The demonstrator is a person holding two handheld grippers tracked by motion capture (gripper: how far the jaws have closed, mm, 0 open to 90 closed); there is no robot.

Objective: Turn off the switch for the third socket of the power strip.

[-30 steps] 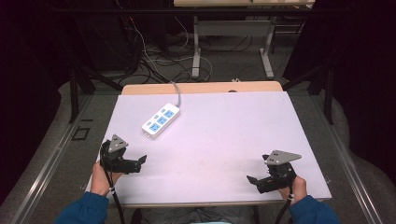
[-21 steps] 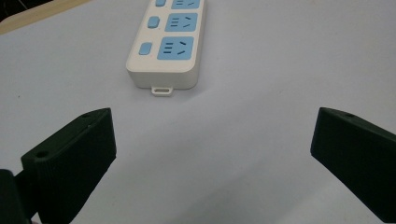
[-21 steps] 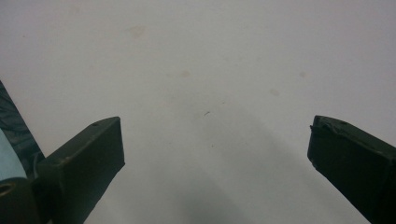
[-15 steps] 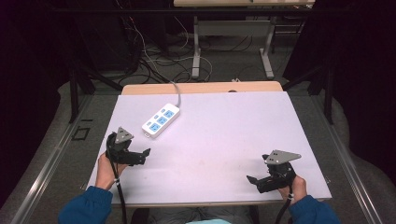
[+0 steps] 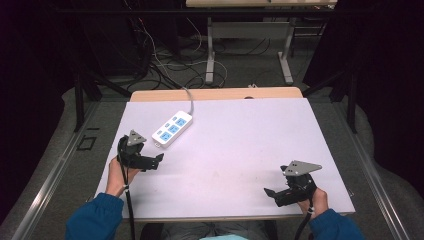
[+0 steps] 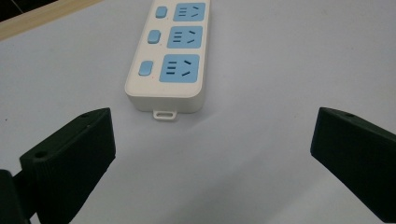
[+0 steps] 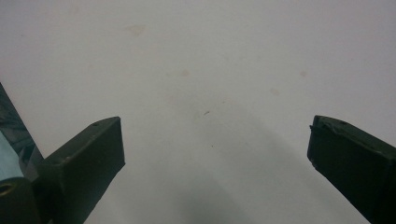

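Overhead, high view: a white power strip (image 5: 172, 129) with blue sockets lies at a slant on the pale table (image 5: 240, 130), toward the far left, its grey cable (image 5: 190, 99) running off the far edge.
Left gripper, high view: the left gripper (image 5: 154, 162) sits just beside the strip's near end, held in the left hand (image 5: 119, 172), tips pointing right; its spread is hard to judge from up here.
Right gripper, high view: the right gripper (image 5: 271, 194) rests at the near right corner in the right hand (image 5: 312, 197), well apart from the strip.
Left gripper view: jaws spread wide with nothing between them; the power strip (image 6: 170, 60) lies ahead on the table, its near end with a small hanging tab facing the jaws, not touching either one.
Right gripper view: jaws spread wide over the bare table (image 7: 201, 70), which has a few faint stains; nothing is pinched.
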